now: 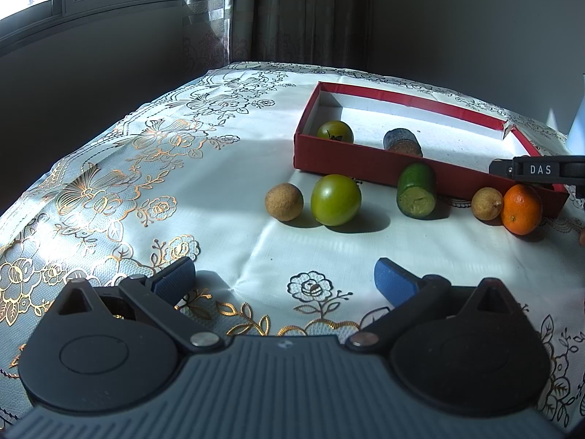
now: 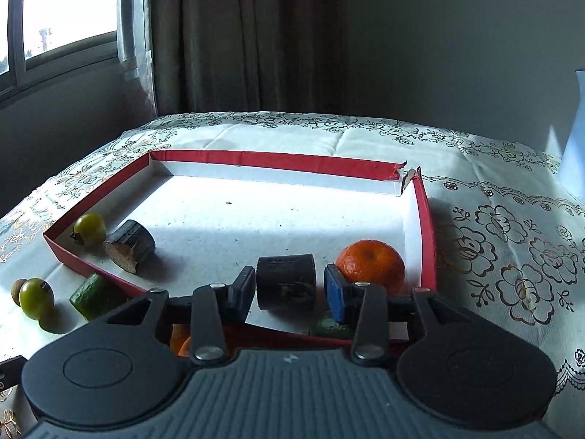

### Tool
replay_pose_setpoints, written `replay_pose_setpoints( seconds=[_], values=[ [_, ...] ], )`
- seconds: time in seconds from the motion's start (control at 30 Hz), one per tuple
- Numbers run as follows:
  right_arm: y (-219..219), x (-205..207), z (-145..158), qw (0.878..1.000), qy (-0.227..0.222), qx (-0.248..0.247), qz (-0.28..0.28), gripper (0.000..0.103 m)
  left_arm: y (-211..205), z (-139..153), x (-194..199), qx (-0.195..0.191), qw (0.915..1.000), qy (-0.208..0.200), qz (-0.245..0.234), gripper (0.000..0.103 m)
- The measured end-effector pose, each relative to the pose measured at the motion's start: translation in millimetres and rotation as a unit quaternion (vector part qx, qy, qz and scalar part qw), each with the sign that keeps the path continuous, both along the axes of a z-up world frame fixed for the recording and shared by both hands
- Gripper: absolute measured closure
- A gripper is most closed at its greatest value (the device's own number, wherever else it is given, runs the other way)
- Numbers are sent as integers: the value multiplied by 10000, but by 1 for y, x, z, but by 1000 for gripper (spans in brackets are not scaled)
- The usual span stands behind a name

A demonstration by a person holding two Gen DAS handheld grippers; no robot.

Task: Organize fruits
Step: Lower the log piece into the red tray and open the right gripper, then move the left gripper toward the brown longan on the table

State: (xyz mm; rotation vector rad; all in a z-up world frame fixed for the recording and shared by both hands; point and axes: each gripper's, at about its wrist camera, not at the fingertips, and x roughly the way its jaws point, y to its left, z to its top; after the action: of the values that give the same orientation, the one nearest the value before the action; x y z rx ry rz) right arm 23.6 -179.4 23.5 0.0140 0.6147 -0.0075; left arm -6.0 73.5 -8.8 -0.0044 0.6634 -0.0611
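The right tool (image 2: 289, 289) is sitting open around a dark cylinder (image 2: 286, 281) lying sideways in the red box (image 2: 426, 219); the left tool (image 1: 285, 281) is hovering open, near the tabletop (image 1: 219, 190) fruit.

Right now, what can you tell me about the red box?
The red box is a shallow cardboard tray, red outside and white inside, lying flat on the flowered tablecloth. Its far right corner is torn open. Inside sit a small green tomato, two dark cylinders and an orange.
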Motion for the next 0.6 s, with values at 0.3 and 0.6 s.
replay_pose_setpoints(
  seconds=[0.3,0.6],
  values=[
    [-1,-36,19,9988,-432,-192,-96,33,0,0,0,-2,10000,0,-1,0],
    [-39,-98,10,9976,-341,9,-607,19,0,0,0,0,10000,1,0,0]
  ],
)
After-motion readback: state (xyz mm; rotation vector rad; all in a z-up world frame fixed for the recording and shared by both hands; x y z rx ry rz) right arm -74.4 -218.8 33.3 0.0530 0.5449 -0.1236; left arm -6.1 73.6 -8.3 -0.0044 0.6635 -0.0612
